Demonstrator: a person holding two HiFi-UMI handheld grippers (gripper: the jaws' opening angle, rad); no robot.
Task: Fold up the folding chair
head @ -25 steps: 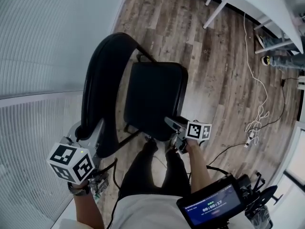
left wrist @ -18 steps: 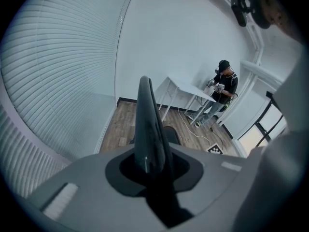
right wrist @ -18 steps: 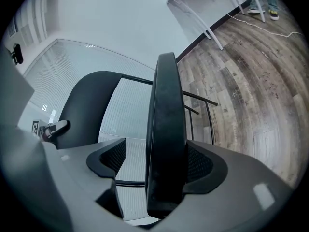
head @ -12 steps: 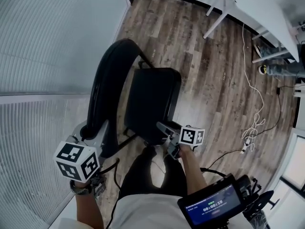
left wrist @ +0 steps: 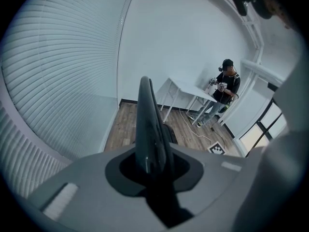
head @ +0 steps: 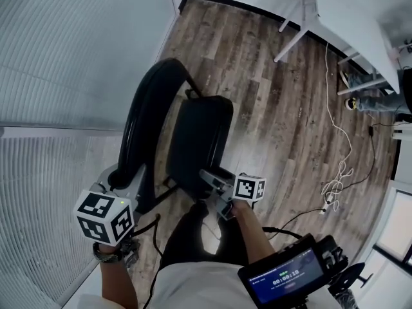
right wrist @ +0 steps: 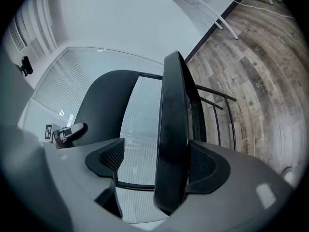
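Note:
A black folding chair stands on the wood floor, its curved backrest [head: 145,118] to the left of the seat [head: 196,137]. My left gripper [head: 122,180] is shut on the backrest's near end; in the left gripper view the backrest edge [left wrist: 146,115] runs up from between the jaws of the left gripper [left wrist: 152,151]. My right gripper [head: 211,180] is at the seat's front edge. The right gripper view shows the seat edge [right wrist: 174,120] between the jaws of the right gripper [right wrist: 155,145]. It lies against the floor-side jaw, with a gap to the other.
Slatted blinds [head: 58,82] close off the left side. At the far right stand a white table [head: 360,8] and a person [left wrist: 224,86], with cables [head: 341,172] trailing on the floor. My legs [head: 199,234] are just behind the chair, beside a screen device [head: 286,279].
The right gripper has risen and moved toward the backrest with the seat's front edge. The seat has tilted up and looks narrower. The left gripper has stayed put.

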